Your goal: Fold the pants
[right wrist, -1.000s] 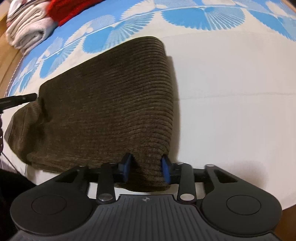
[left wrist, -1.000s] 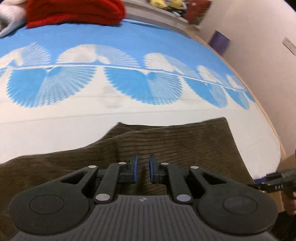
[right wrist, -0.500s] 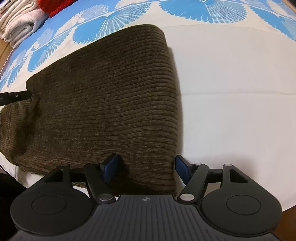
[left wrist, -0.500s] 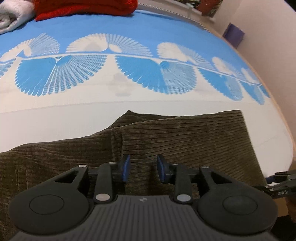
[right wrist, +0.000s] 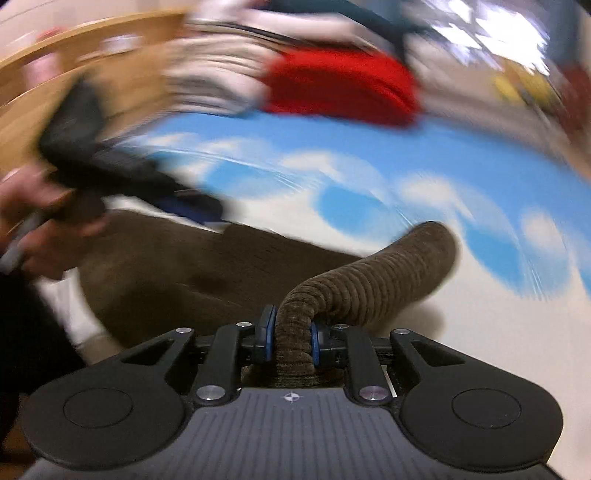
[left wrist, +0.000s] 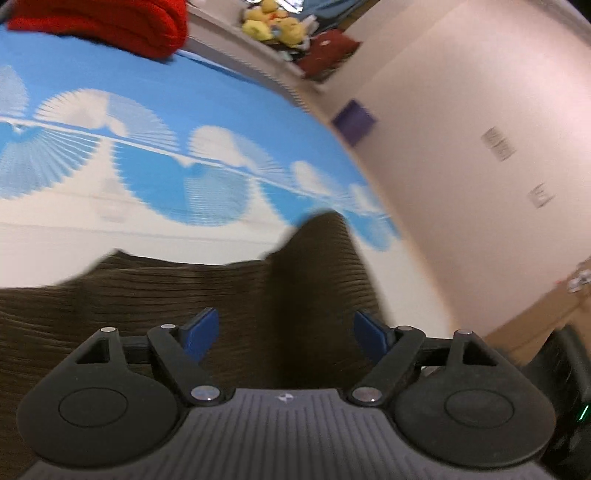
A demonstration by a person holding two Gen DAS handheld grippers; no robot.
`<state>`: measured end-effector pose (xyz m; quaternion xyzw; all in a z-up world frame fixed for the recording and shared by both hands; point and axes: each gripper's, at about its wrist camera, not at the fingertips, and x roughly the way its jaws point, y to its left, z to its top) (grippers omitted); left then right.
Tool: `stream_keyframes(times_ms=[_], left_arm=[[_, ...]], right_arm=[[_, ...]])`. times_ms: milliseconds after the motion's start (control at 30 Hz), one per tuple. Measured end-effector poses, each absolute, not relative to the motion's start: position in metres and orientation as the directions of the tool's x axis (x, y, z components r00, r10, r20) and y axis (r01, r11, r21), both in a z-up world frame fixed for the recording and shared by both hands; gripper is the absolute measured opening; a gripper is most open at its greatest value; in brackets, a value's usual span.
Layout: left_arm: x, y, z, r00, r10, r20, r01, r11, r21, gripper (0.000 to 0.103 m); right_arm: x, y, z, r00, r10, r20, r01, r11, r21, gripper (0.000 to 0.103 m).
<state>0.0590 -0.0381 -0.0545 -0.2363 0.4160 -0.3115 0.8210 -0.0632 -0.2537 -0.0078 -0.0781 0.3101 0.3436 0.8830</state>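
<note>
Brown corduroy pants (left wrist: 147,291) lie folded on the blue and white bedspread (left wrist: 155,110). My left gripper (left wrist: 286,332) hovers over them, its jaws opening wide, with fabric below the blue pads (left wrist: 201,330) but nothing pinched. At its right a fold of the pants (left wrist: 325,258) stands raised. In the blurred right wrist view my right gripper (right wrist: 293,334) is closing tight on a bunched edge of the pants (right wrist: 369,280), which is lifted off the bed in a curved roll. The left gripper (right wrist: 122,166) shows there at upper left, held by a hand (right wrist: 33,221).
A red folded garment (left wrist: 110,22) and a pale folded pile (right wrist: 214,81) lie at the bed's far end. Plush toys (left wrist: 273,26) sit on a ledge behind. A pink wall (left wrist: 480,147) runs close along the bed's right side, with a purple object (left wrist: 352,118) against it.
My left gripper went from shut to wide open and rose, tilting up. My right gripper opened, then closed on the pants' edge, rolled, and lifted it across the bed.
</note>
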Motion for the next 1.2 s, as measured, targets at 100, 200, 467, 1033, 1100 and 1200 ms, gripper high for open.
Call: stream_keyframes(times_ms=[100, 200, 467, 1033, 1100, 1200], left_arm=[[0.06, -0.048, -0.055, 0.424, -0.729, -0.537, 0.318, 0.675, -0.666, 0.085], [0.063, -0.063, -0.059, 0.402, -0.72, -0.566, 0.315, 0.689, -0.653, 0.085], [0.063, -0.079, -0.064, 0.451, -0.524, -0.723, 0.344, 0.849, -0.401, 0.022], [0.013, 0.141, -0.032, 0.58, -0.192, -0.791, -0.044, 0.963, -0.266, 0.02], [0.003, 0.166, -0.031, 0.592, -0.131, -0.795, -0.096, 0.968, -0.23, 0.02], [-0.007, 0.2, -0.034, 0.573, -0.054, -0.818, -0.178, 0.966, -0.189, 0.02]], right_arm=[[-0.073, -0.22, -0.009, 0.539, 0.591, -0.6, -0.734, 0.679, 0.01, 0.018], [-0.077, -0.195, -0.011, 0.504, 0.605, -0.616, -0.786, 0.618, -0.036, 0.018], [-0.066, -0.169, -0.006, 0.442, 0.611, -0.657, -0.802, 0.597, 0.017, 0.023], [0.018, -0.178, -0.019, 0.419, 0.61, -0.673, -0.43, 0.786, 0.445, 0.059], [0.014, -0.159, -0.025, 0.387, 0.628, -0.675, -0.454, 0.767, 0.454, 0.063], [0.013, -0.129, -0.033, 0.344, 0.646, -0.681, -0.468, 0.747, 0.472, 0.068]])
